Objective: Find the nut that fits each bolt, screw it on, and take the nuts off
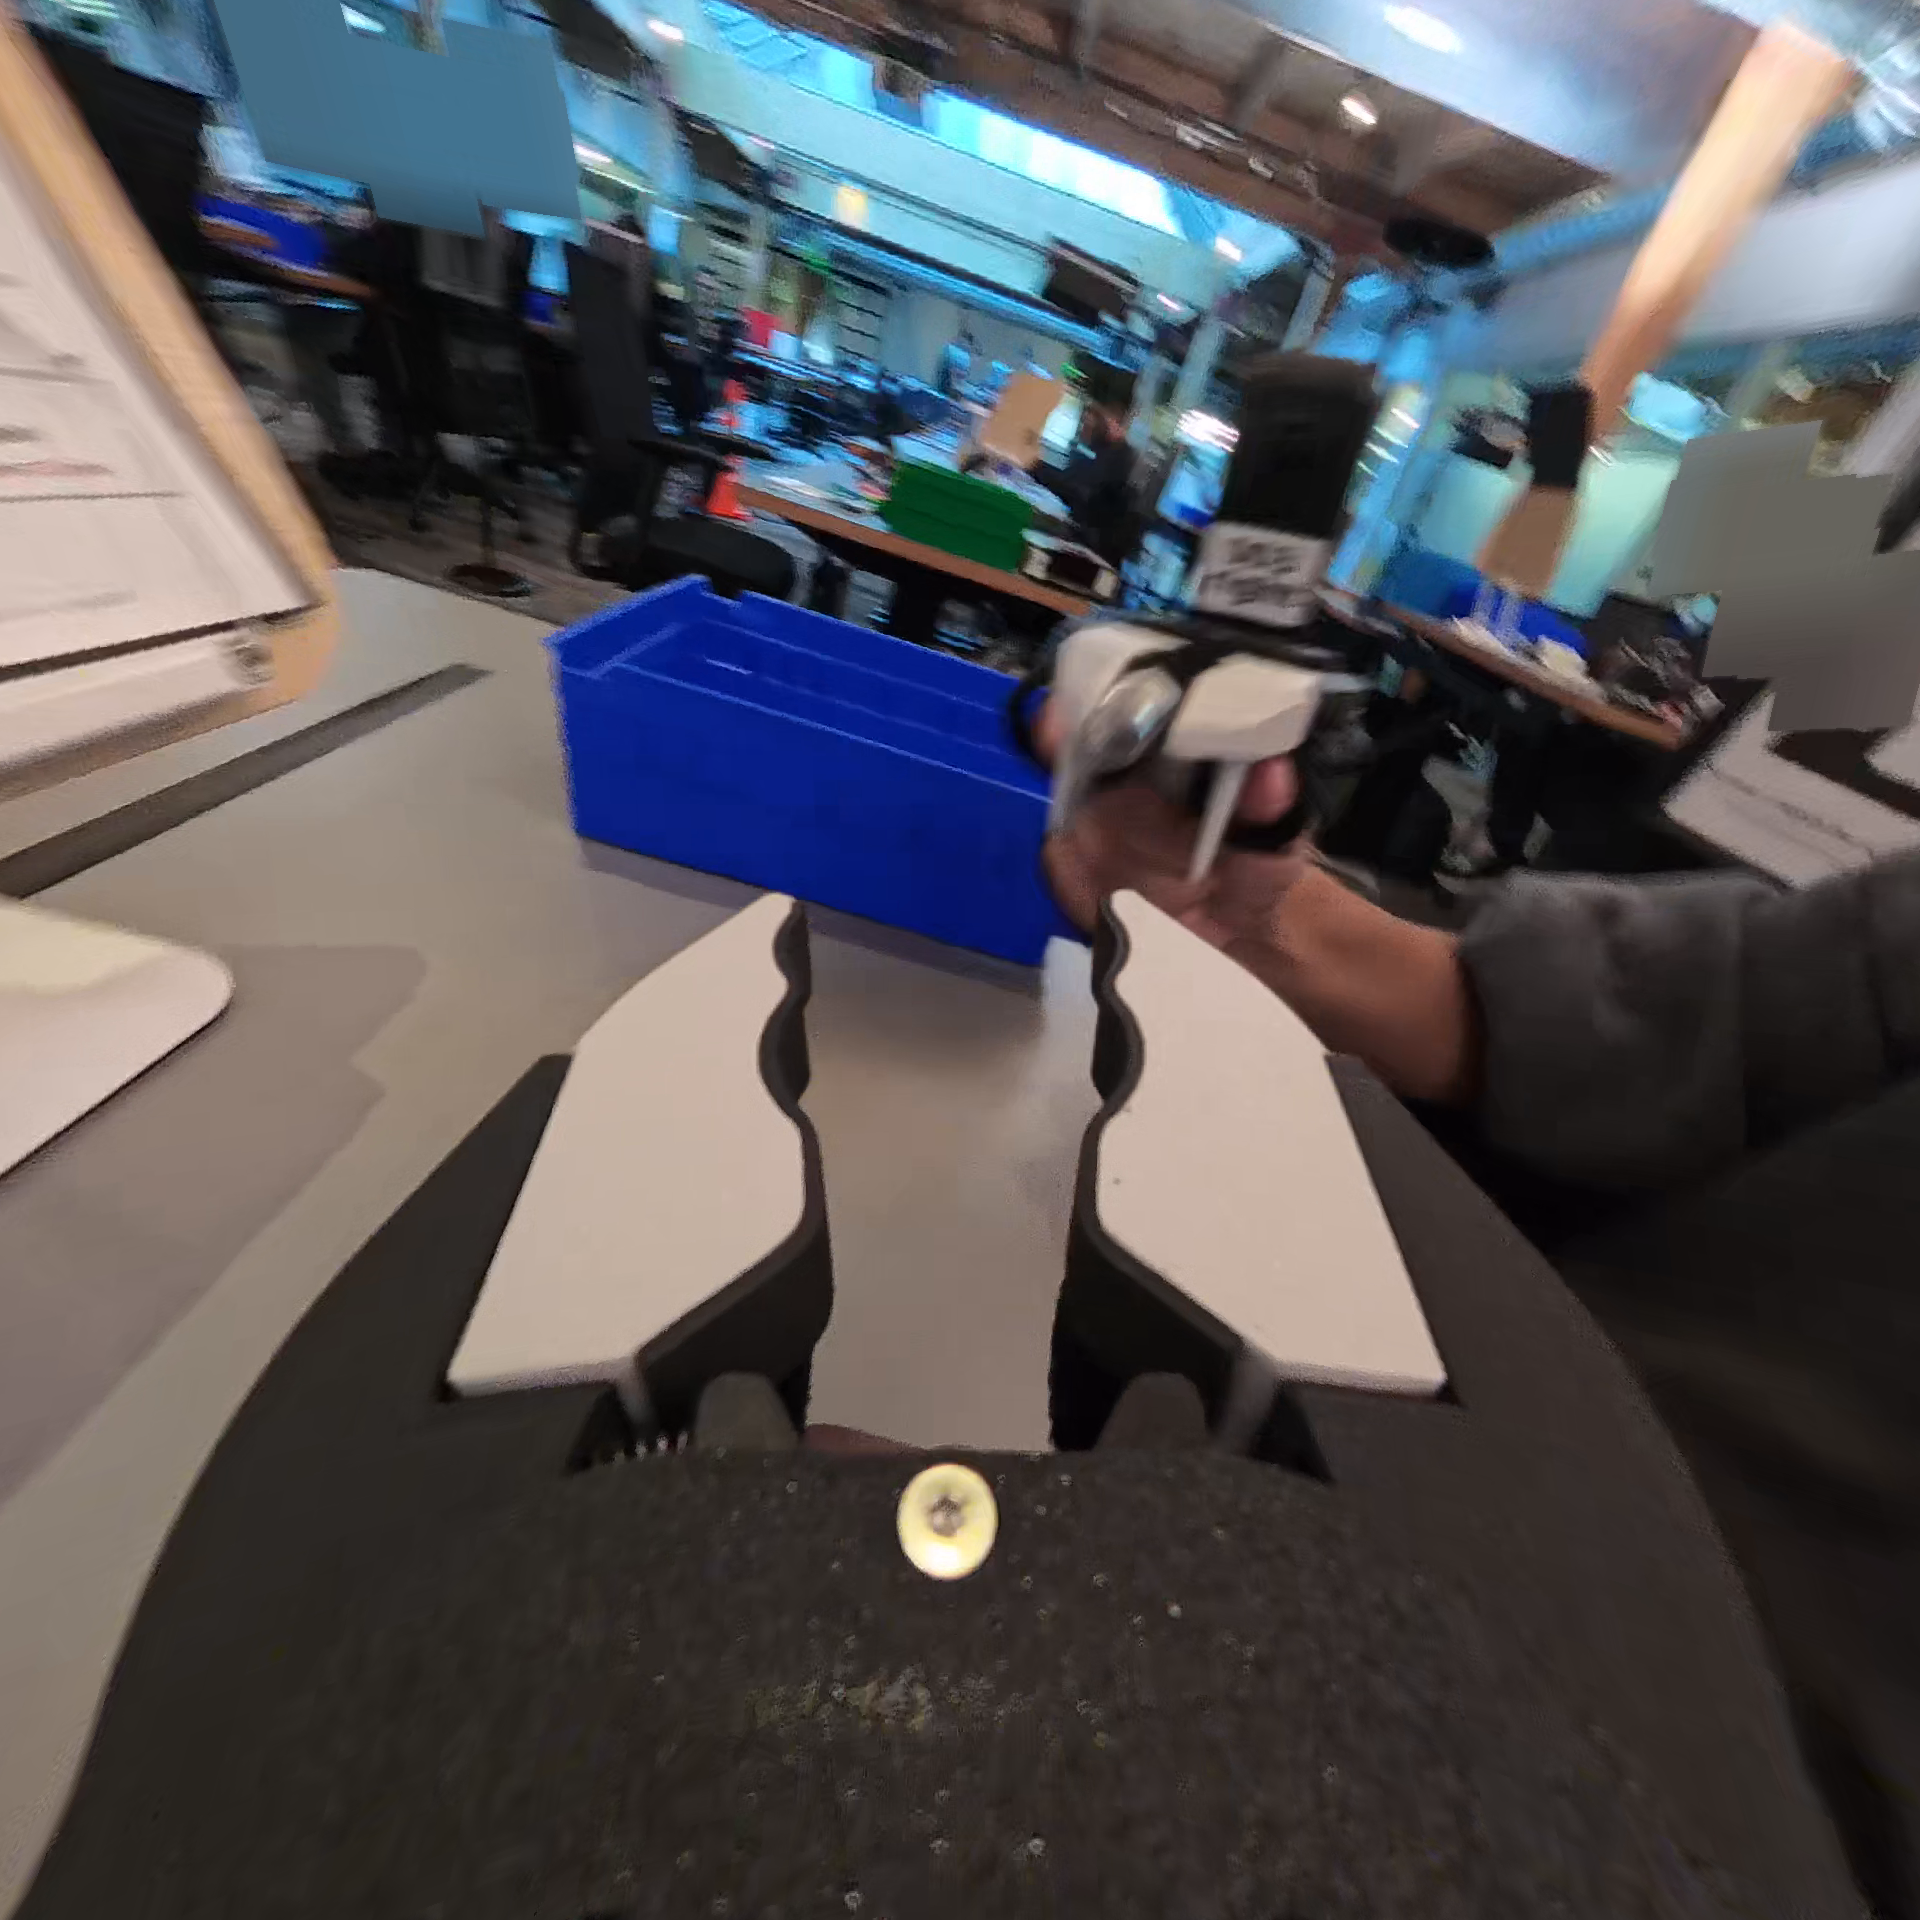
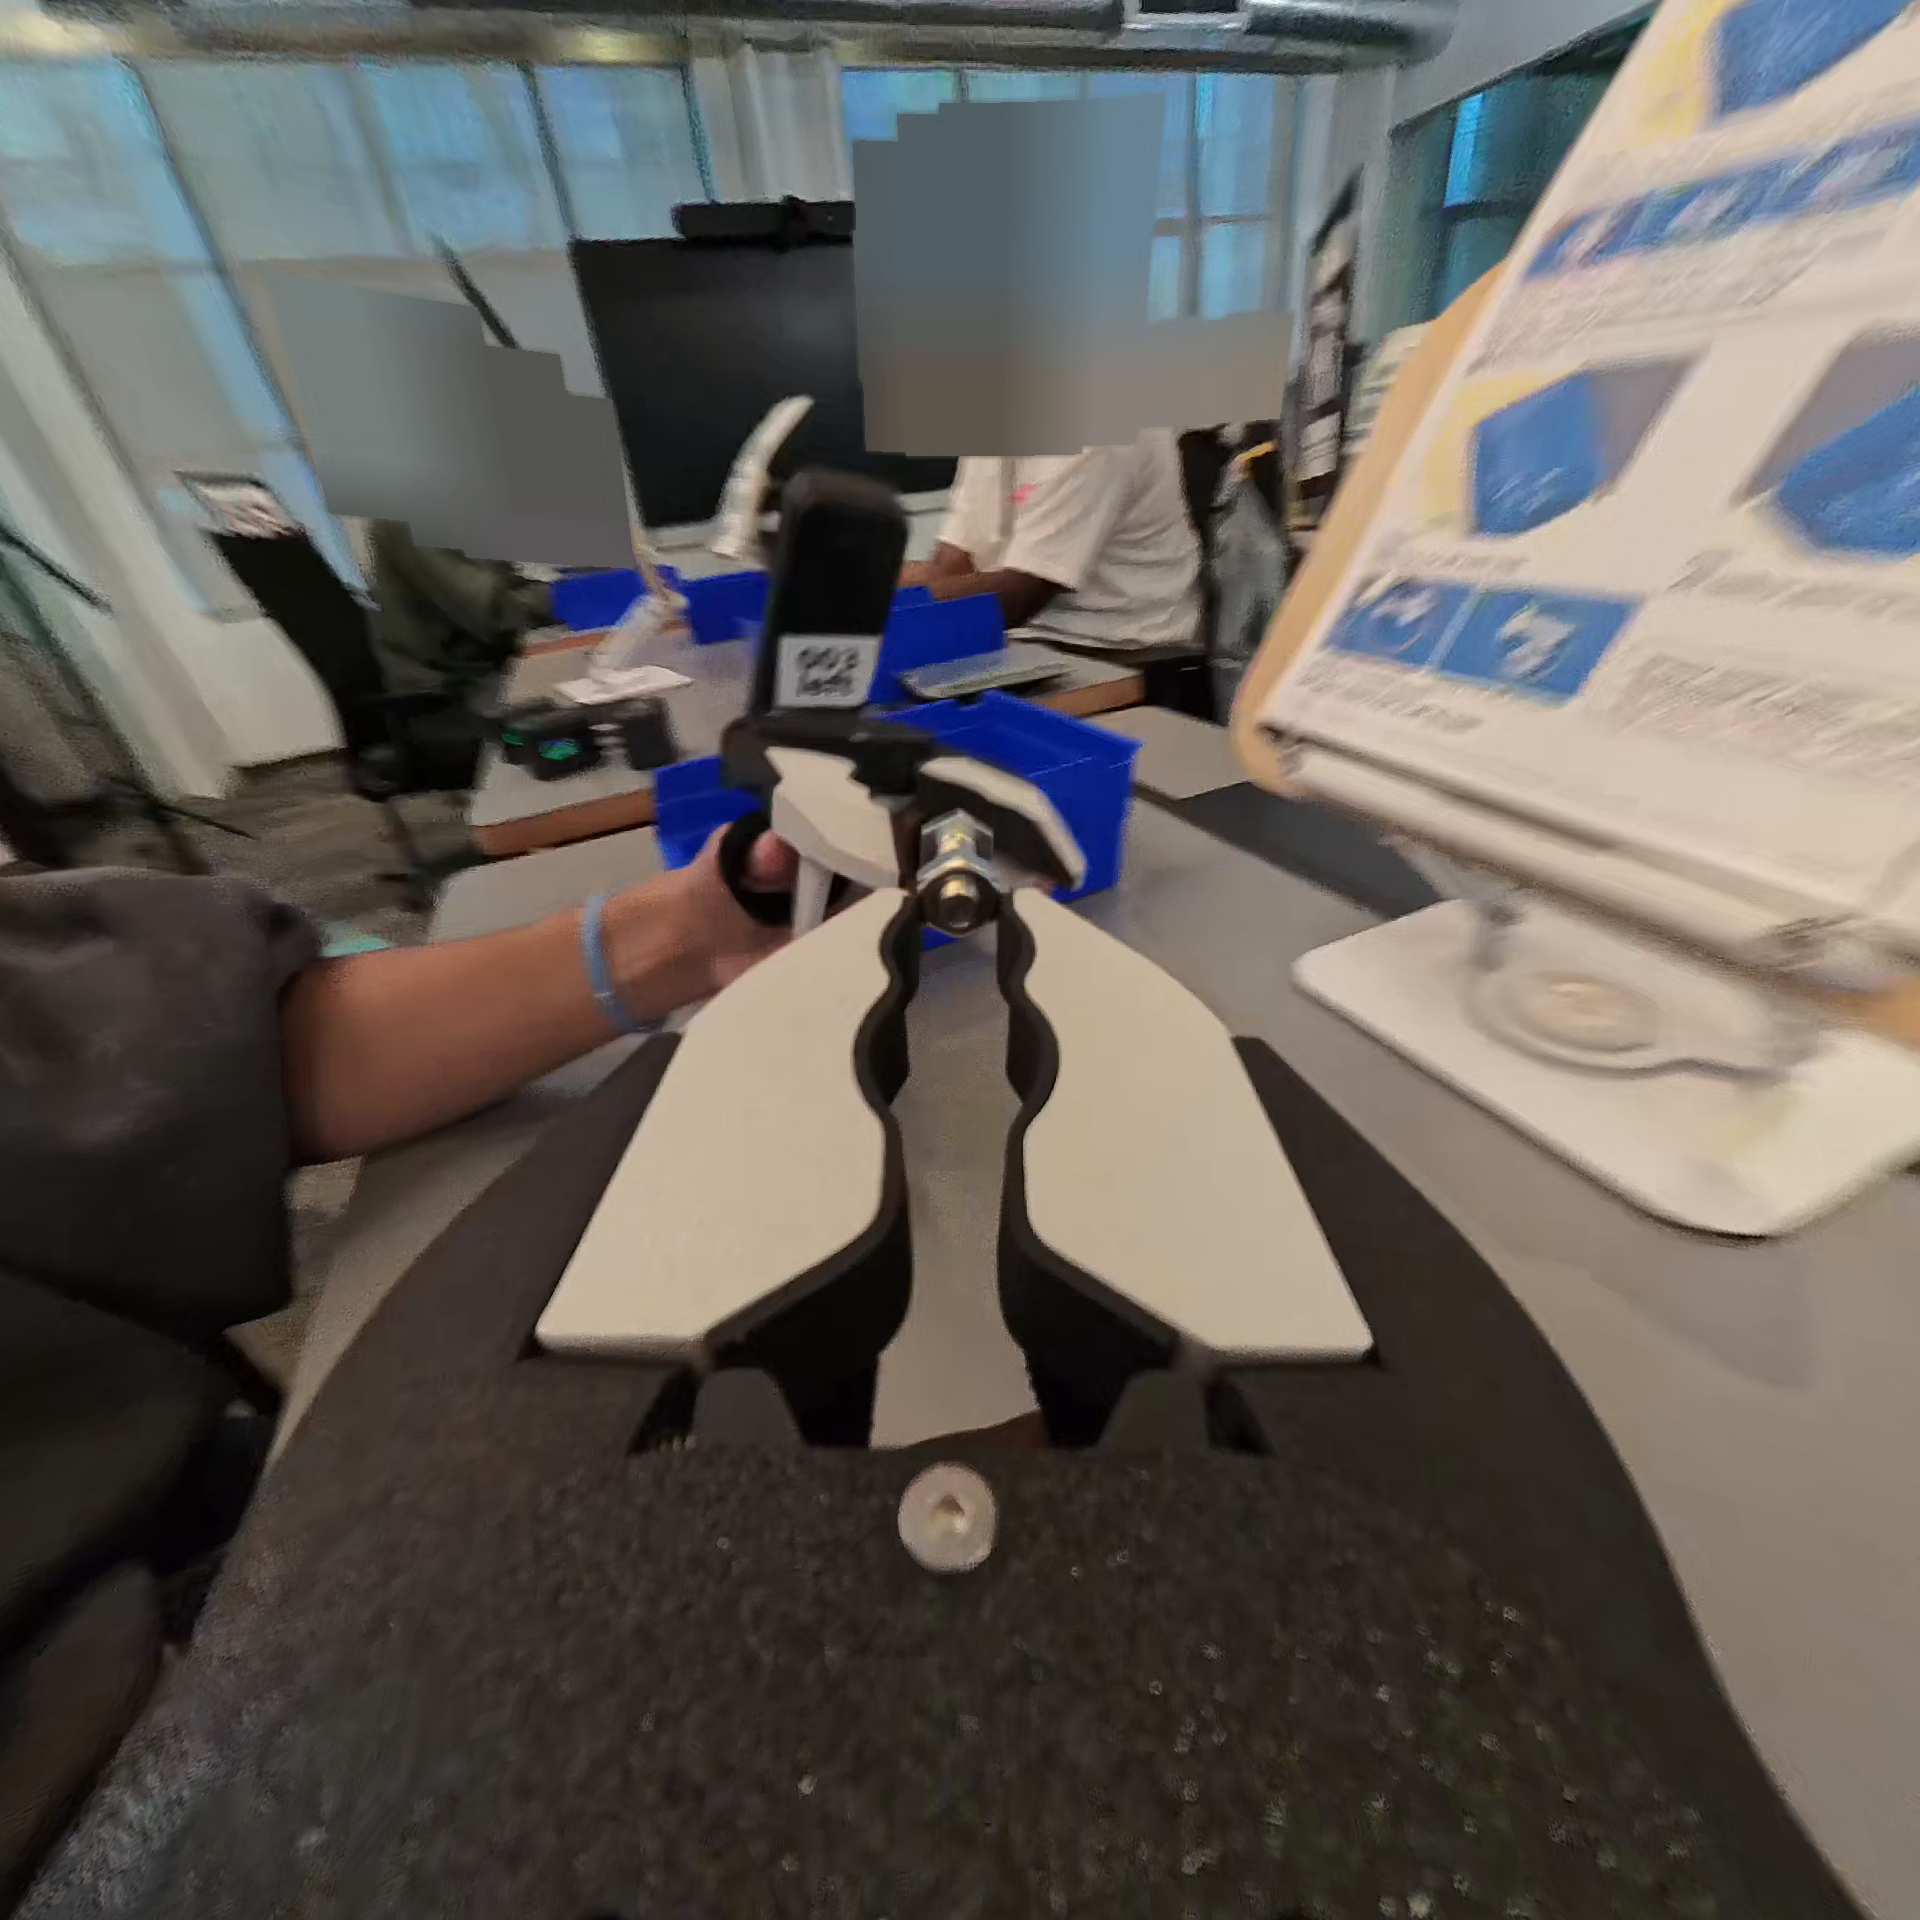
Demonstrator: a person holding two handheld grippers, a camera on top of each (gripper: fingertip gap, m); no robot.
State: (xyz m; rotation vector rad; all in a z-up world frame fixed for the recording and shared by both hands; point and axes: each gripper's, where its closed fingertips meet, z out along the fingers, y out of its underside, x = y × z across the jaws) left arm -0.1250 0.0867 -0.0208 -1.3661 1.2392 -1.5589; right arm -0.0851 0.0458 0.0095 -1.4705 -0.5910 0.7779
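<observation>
Nearest, in the left wrist view, the left hand-held gripper (image 1: 951, 925) hangs low over the pale grey table (image 1: 416, 883), released; its white fingers (image 1: 717, 1091) stand wide apart with only bare tabletop between them. Across in the right wrist view, the right hand-held gripper (image 2: 956, 930) points level and forward, its tips clenched on the short silver metal bolt (image 2: 956, 891); a silver hex nut (image 2: 954, 836) sits on the bolt's shank, just past the tips. Seen from the left side, the right hand (image 1: 1174, 862) wraps the trigger grip, with the forearm coming in from a dark grey sleeve (image 1: 1662, 987). The left hand (image 2: 686, 925) mirrors it, a light blue wristband (image 2: 597, 966) on the wrist and the forearm level above the table. Behind both, the blue plastic bin (image 1: 790, 769) rests on the table. To the right, a white flat-based stand (image 2: 1558, 1091) props up a printed sheet on a wooden board (image 2: 1662, 468).
</observation>
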